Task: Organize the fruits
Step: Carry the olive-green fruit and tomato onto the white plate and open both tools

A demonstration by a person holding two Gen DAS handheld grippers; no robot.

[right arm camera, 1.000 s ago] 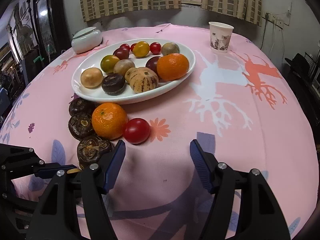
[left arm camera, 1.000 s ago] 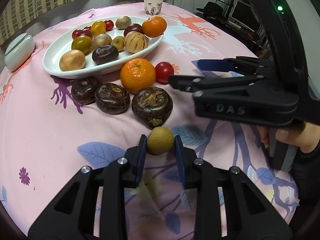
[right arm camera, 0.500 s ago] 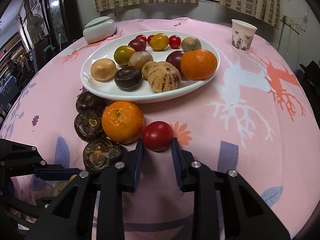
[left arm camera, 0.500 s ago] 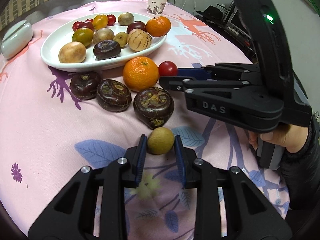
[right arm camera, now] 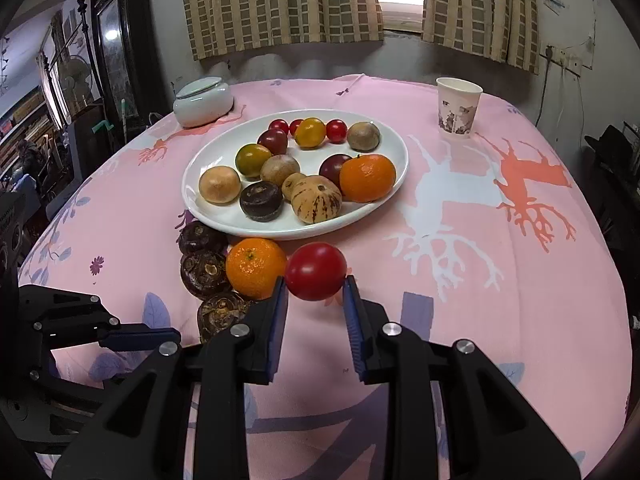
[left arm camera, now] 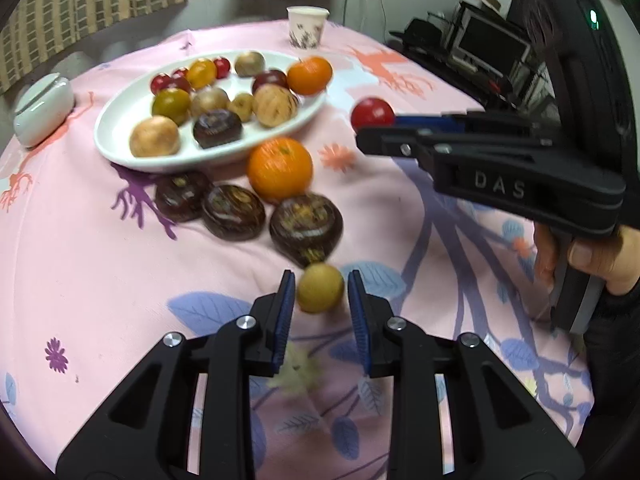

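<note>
A room with checked curtains over a window holds a table [right arm camera: 520, 300] spread with a pink printed cloth. Far on it sits a white oval plate [right arm camera: 394, 148] already loaded with mixed fruit, a paper cup [right arm camera: 458, 108] to its far right and a lidded white jar [right arm camera: 202, 100] to its far left. On the cloth just near the plate lie an orange [right arm camera: 254, 266] and three dark water chestnuts [left arm camera: 232, 210] in a row. The right tongs [right arm camera: 314, 300] have just been closing and now pinch a red cherry tomato [right arm camera: 315, 271], which hangs clear of the cloth, just right of the orange and near the plate's rim. The left tongs [left arm camera: 320, 300] are closed on a small brown longan [left arm camera: 320, 287], low over the cloth on the near side of the chestnuts. The step in hand looks like the carry of two picked fruits to the plate. Next, each needs a bare patch of plate, perhaps the tomato with the other red ones at the far rim, set low before release so that it does not roll.
</note>
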